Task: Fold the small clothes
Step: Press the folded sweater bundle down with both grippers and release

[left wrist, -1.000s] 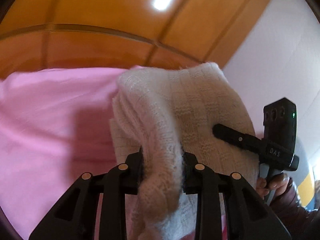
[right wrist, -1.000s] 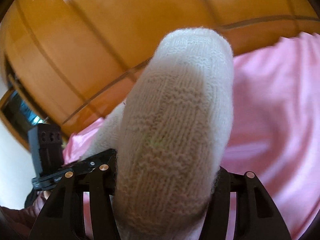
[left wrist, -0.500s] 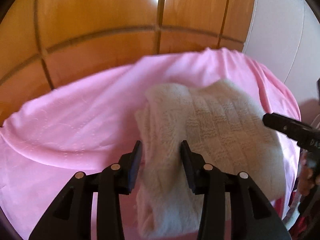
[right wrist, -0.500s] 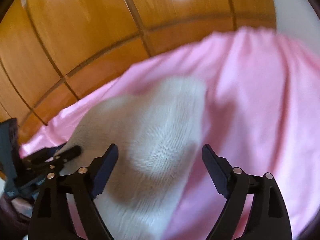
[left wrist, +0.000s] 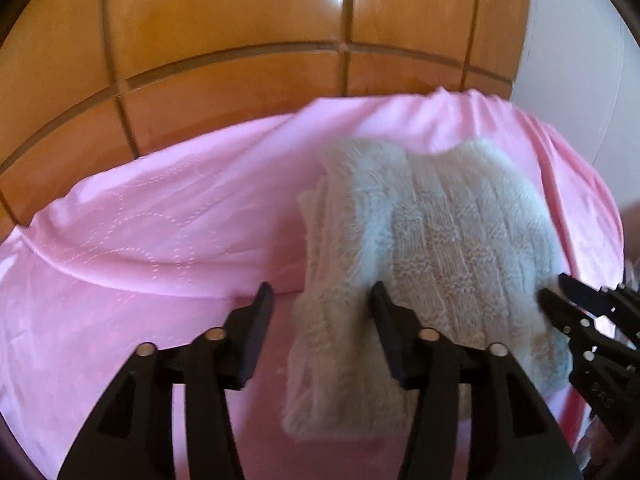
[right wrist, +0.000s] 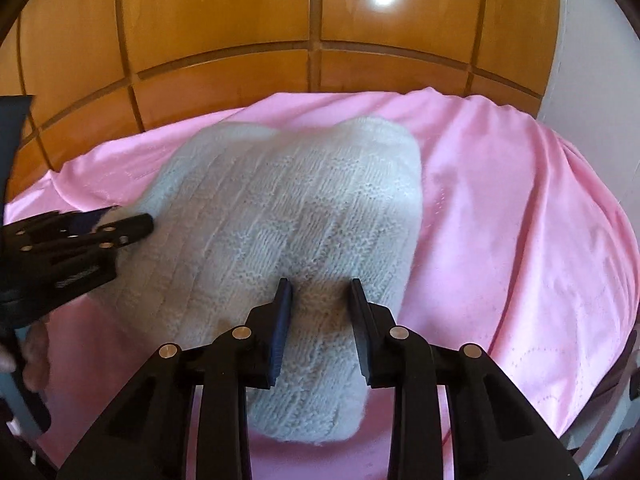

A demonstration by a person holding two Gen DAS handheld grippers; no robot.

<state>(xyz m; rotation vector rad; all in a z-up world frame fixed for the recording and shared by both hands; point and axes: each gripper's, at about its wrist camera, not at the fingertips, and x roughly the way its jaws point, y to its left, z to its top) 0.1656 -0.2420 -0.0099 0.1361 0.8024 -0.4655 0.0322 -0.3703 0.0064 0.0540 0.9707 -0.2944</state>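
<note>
A cream knit garment lies folded on the pink bedspread. My left gripper hovers low over its fluffy left fold; the jaws are opening, the fold lies loose between them, and only the right finger brushes it. My right gripper presses down on the garment's near right part with its jaws closing, and a ridge of knit is pinched between the pads. Each gripper shows in the other's view, the left gripper at the garment's left side and the right gripper at its right.
A glossy wooden panelled headboard rises behind the bedspread. A white wall stands at the far right. A hand holds the left gripper's handle at the lower left of the right wrist view.
Both grippers came down with the lifted garment and laid it flat on the bedspread. The left jaws let go and spread. The right jaws opened wide, then narrowed onto the knit.
</note>
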